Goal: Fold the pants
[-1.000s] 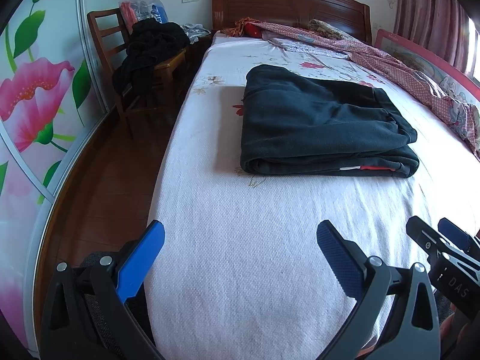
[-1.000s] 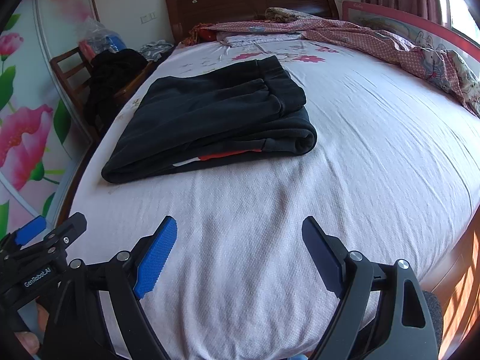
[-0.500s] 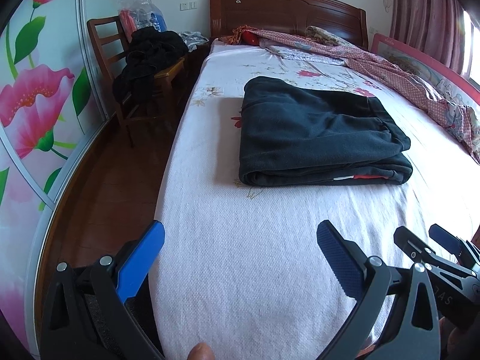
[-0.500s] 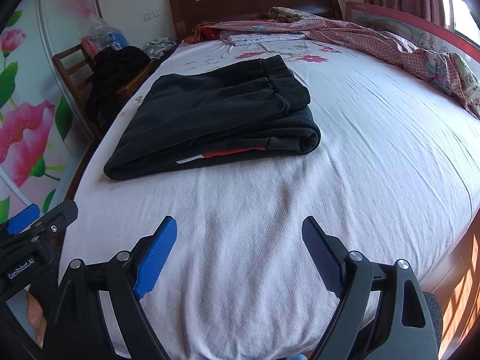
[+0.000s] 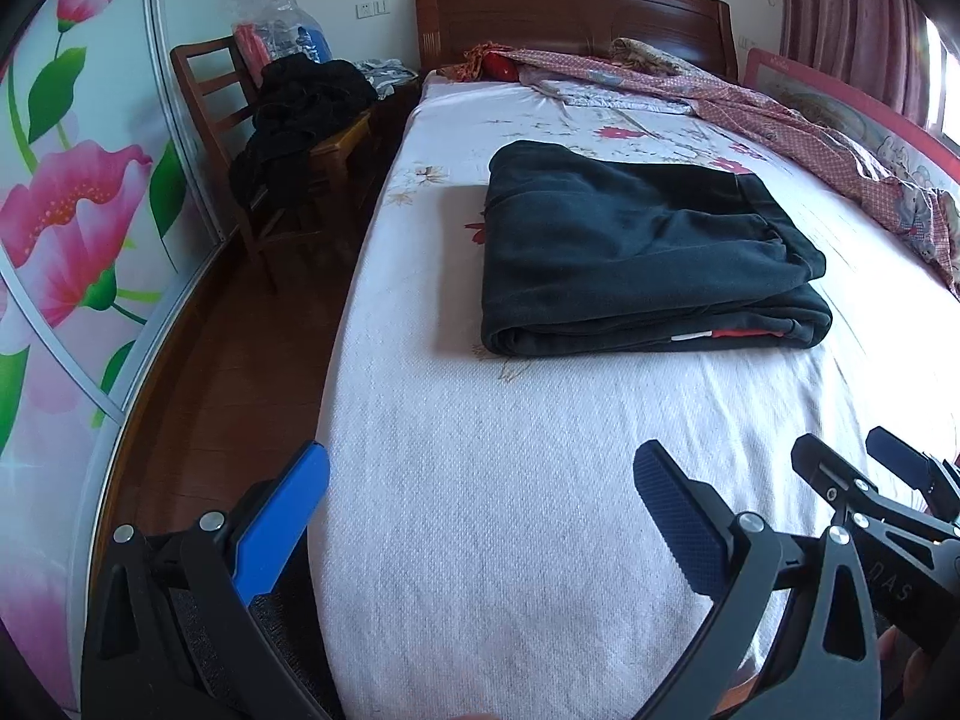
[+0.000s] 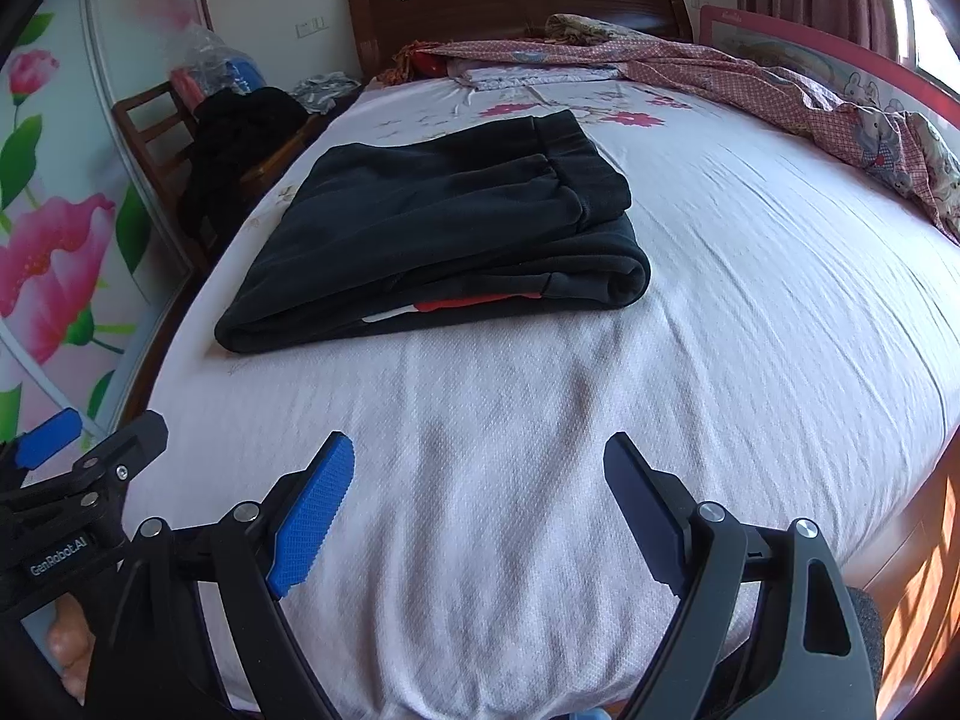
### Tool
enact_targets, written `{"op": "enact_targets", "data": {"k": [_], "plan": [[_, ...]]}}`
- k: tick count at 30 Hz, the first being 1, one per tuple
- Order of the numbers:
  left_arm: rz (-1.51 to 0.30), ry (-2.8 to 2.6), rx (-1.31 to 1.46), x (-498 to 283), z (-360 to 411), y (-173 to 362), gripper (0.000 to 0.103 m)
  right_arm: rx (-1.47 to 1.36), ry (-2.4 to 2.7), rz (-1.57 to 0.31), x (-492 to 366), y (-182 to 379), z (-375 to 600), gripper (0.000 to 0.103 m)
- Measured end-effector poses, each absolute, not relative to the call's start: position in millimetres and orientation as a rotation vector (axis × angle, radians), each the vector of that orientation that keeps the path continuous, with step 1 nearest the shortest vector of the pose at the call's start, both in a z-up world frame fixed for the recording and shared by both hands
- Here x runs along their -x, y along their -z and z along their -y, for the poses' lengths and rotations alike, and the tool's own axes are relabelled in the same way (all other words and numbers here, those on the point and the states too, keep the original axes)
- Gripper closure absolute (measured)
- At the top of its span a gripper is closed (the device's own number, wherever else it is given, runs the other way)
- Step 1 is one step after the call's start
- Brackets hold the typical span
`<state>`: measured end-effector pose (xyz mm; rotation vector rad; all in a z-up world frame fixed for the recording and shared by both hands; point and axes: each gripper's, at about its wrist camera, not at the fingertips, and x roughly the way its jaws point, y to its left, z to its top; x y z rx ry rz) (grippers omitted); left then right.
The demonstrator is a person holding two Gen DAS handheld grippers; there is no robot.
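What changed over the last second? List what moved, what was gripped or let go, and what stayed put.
Both grippers drew back a little from the folded pants: the pants sit slightly farther off in both wrist views than before. Nothing was taken hold of or let go. The left gripper and right gripper stayed open and empty above the white bedsheet, and the pants kept the same folded shape in the same spot.

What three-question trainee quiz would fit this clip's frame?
1. True or false: the dark folded pants lie on the white textured bedsheet.
2. What is the left gripper holding? A) pants B) nothing C) sheet
3. Fill in: black clothes are heaped on the wooden ____.

Key: 1 true; 2 B, and the right gripper is open too; 3 chair.
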<state>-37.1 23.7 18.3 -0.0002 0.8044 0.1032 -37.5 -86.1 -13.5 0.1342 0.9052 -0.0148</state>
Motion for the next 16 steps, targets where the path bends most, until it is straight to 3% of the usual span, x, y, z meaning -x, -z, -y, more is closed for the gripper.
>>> {"op": "enact_targets", "data": {"k": [16], "plan": [[-0.821,-0.083,0.012,38.4,-24.0,-15.8,0.002,-0.148,0.017,-0.908,37.8,14.7,90.4,0.019]]}}
